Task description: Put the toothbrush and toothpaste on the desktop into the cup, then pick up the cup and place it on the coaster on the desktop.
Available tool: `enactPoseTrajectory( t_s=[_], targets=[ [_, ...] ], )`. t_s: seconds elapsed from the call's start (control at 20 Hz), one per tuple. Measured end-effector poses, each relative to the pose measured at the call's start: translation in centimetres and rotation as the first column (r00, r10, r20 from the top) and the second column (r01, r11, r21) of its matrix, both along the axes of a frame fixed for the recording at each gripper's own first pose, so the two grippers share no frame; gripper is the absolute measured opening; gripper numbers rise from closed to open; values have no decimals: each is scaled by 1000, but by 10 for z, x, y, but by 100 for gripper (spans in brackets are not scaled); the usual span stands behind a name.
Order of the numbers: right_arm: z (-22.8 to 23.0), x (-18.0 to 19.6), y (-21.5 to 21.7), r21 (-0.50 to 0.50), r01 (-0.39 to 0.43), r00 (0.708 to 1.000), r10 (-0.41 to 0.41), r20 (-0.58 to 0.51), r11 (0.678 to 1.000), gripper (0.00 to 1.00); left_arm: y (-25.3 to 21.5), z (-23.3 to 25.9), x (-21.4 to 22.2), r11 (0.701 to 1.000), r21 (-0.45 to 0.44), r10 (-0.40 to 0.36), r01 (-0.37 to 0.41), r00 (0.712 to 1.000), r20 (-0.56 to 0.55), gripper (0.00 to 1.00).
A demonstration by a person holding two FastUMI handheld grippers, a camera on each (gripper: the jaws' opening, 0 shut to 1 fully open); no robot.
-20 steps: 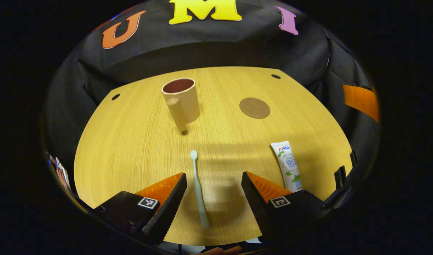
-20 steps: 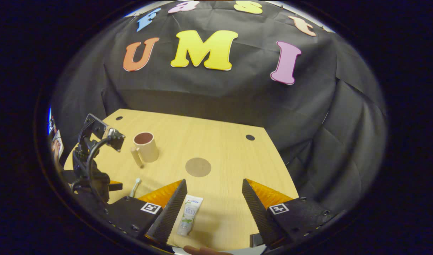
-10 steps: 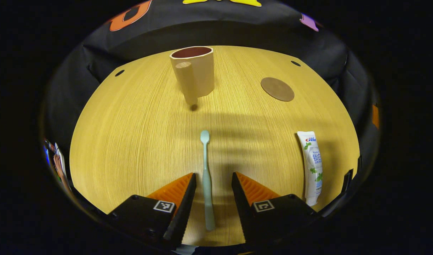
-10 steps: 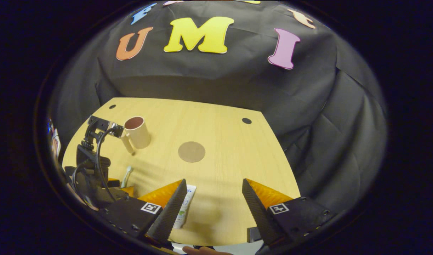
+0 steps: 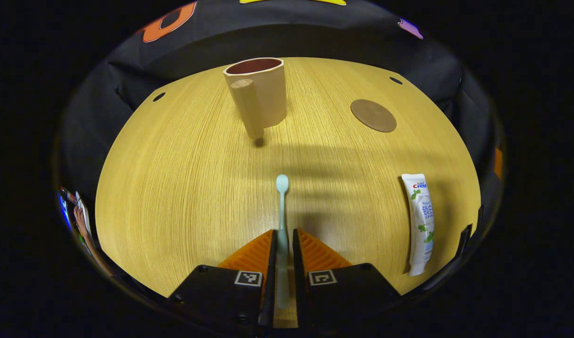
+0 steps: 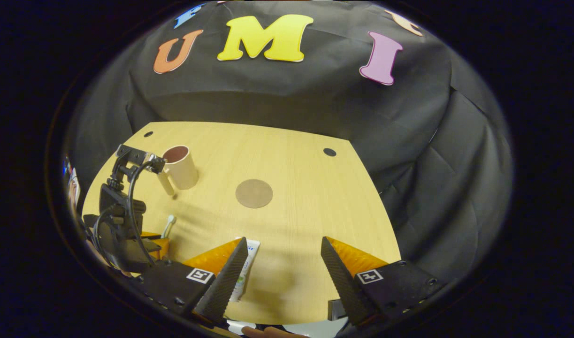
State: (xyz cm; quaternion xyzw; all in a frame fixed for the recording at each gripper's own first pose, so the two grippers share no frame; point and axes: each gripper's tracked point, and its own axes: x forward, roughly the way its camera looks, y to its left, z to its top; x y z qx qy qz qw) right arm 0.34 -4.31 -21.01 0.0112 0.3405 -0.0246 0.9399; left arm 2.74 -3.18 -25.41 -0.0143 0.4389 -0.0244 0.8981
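At bottom centre of the left gripper view, the toothbrush [image 5: 282, 220] is pinched by the left gripper [image 5: 282, 234]. The right gripper [image 6: 283, 253] is held spread, toothpaste [image 6: 246, 267] beside it. Farther up, cup [image 5: 260, 96] and coaster [image 5: 373, 115] are seen apart.

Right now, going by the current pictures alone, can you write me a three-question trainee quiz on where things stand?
1. True or false: the left gripper has its fingers closed on the toothbrush.
2. Where is the toothpaste? A: in the cup. B: lying on the table. C: on the coaster.
3. Fill in: the round coaster has ____ on it.

Key
1. True: both fingers press the handle.
2. B: flat on the table, off beside the toothbrush.
3. Nothing; the cup stands apart from it, and the right gripper is open above the table.
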Motion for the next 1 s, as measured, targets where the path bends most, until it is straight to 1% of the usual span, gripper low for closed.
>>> enactPoseTrajectory(
  t_s=[0.05,0.1,0.15,0.3,0.35,0.4,0.45,0.55,0.8,0.9,1.0],
  targets=[
    [-3,0,1,9,-1,1000,1,-14,1000,95,-15,38,30,1000,-10,-8,8,1000,2,19],
    [-9,-1,2,26,-3,999,4,-33,1000,95,-16,60,32,1000,-15,-16,16,1000,3,17],
    [-16,-1,7,53,-6,998,9,-60,999,95,-15,58,35,1000,-20,-23,23,1000,4,13],
    [-44,-9,22,107,-17,984,35,-175,994,94,-15,61,35,999,-38,-33,34,999,12,11],
    [-53,-11,25,123,-18,976,44,-211,992,99,-11,61,32,999,-33,-28,29,999,14,11],
    [-64,-14,29,134,-17,968,50,-247,991,98,-7,62,31,1000,-19,-18,19,1000,23,11],
    [-71,-17,31,142,-11,958,51,-281,990,95,-3,66,28,1000,-17,-13,14,999,37,11],
    [-84,-23,37,171,-9,939,67,-338,985,95,-3,77,23,999,-30,-10,12,997,79,11],
    [-109,-24,58,179,-31,912,101,-398,983,92,5,110,11,997,-72,17,-4,983,181,10],
    [-122,-29,67,165,-49,891,117,-438,985,92,15,128,7,997,-74,35,-20,977,209,10],
    [-130,-32,77,168,-52,878,125,-462,984,84,27,148,5,997,-71,52,-36,967,249,10]
  ],
)
